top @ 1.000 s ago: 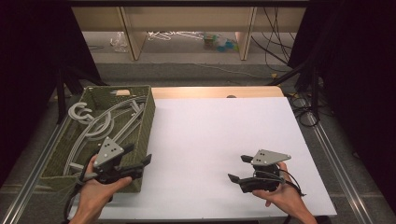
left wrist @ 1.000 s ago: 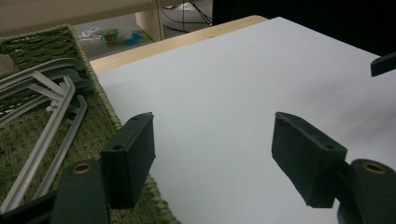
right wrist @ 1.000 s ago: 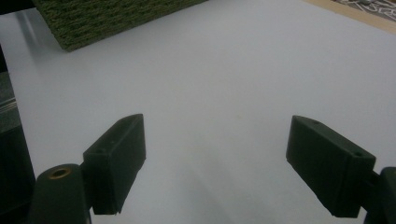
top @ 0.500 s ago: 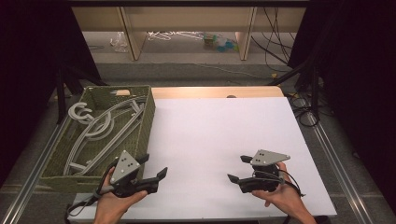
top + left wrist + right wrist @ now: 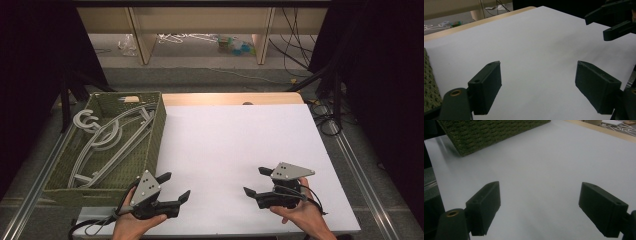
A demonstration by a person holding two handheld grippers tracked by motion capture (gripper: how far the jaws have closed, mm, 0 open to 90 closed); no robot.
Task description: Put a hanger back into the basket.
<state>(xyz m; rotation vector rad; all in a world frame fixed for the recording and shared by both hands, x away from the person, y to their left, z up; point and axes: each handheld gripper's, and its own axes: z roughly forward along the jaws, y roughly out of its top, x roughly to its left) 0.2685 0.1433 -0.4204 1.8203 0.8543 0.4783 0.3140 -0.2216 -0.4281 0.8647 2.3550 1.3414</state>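
Woven basket (image 5: pixel 155 145), olive-green, rectangular, open-topped; stands at the table's left edge, long side running front to back. Contents: grey plastic clothes hangers (image 5: pixel 107 142), several, lying flat and overlapped, hooks toward the far left corner.

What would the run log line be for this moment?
left gripper: open, empty, beside basket | right gripper: open, empty, over white sheet | hangers: in basket

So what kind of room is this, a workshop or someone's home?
Probably a lab or recording studio, not a home: a white-topped table ringed by black curtains, loose cables on the floor, and a woven green basket of pale plastic hangers set up for handheld grippers.
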